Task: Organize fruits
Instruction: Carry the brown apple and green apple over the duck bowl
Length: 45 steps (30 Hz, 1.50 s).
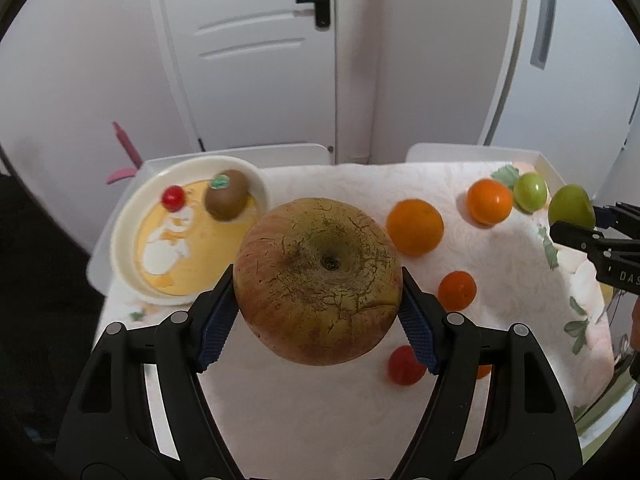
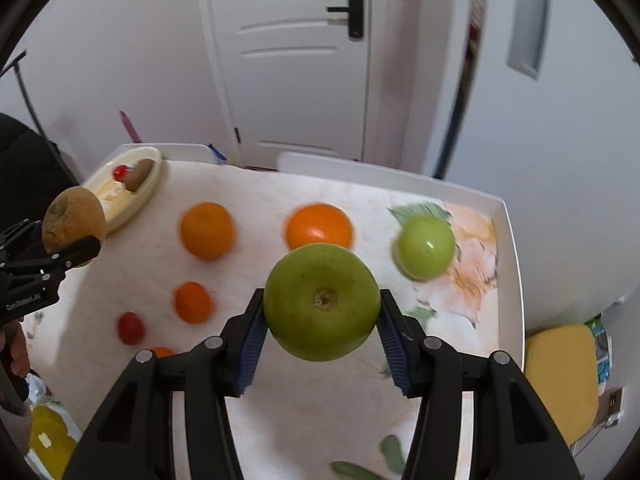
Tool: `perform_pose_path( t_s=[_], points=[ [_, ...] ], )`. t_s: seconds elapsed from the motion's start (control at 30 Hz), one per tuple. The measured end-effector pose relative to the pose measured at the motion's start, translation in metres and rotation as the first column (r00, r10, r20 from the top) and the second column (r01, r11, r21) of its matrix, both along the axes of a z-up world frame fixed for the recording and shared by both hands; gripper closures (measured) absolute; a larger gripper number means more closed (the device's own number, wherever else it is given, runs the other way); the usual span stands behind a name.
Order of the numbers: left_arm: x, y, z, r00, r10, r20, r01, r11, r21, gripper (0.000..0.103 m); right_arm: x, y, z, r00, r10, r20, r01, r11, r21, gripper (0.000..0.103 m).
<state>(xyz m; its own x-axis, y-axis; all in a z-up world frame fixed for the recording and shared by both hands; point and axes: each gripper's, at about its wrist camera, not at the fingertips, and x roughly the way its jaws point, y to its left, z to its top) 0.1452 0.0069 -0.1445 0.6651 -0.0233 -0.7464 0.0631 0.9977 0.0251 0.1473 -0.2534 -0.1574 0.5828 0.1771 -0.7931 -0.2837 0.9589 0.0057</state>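
My left gripper [image 1: 319,300] is shut on a russet red-brown apple [image 1: 318,280] and holds it above the table, just right of the cream bowl [image 1: 120,248]. The bowl holds a kiwi [image 1: 226,195] and a small red fruit [image 1: 173,198]. My right gripper [image 2: 322,320] is shut on a green apple [image 2: 322,302] above the table's right half. It shows at the right edge of the left wrist view [image 1: 571,207]. On the cloth lie two oranges [image 2: 207,230] [image 2: 319,226], a second green apple [image 2: 425,246], a small mandarin [image 2: 193,302] and a red tomato [image 2: 130,328].
The table carries a flowered white cloth [image 2: 320,400] inside a raised white rim [image 2: 508,240]. Another orange fruit [image 2: 162,351] peeks beside my right gripper's frame. A white door [image 1: 248,52] stands behind. A yellow cushion [image 2: 560,380] sits off the table's right side.
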Motion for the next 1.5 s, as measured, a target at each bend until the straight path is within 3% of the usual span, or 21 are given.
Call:
perform_pose_path(
  t_s=[0.33,0.63,1.07,1.5],
  points=[
    [0.003,0.063,0.038,0.999,0.018,0.029,-0.018,1.0,-0.003,0.024,-0.004,0.077,0.038,0.997,0.079,0.018,-0.079,0.996,0.029,0.054],
    [0.028,0.121,0.039,1.0,0.004,0.024,-0.004,1.0,0.005,0.024,0.013,0.148,0.042,0.994,0.107,0.013,-0.108,0.993,0.05,0.054],
    [0.076,0.178,-0.003,1.0,-0.01,-0.026,0.011,1.0,0.019,0.024,0.05,0.22,0.013,0.992,0.12,-0.034,-0.117,0.991,0.064,0.054],
    [0.107,0.185,-0.049,0.994,-0.056,-0.092,0.062,0.996,0.063,0.024,0.08,0.243,-0.013,0.99,0.115,-0.085,-0.11,0.992,0.058,0.054]
  ],
)
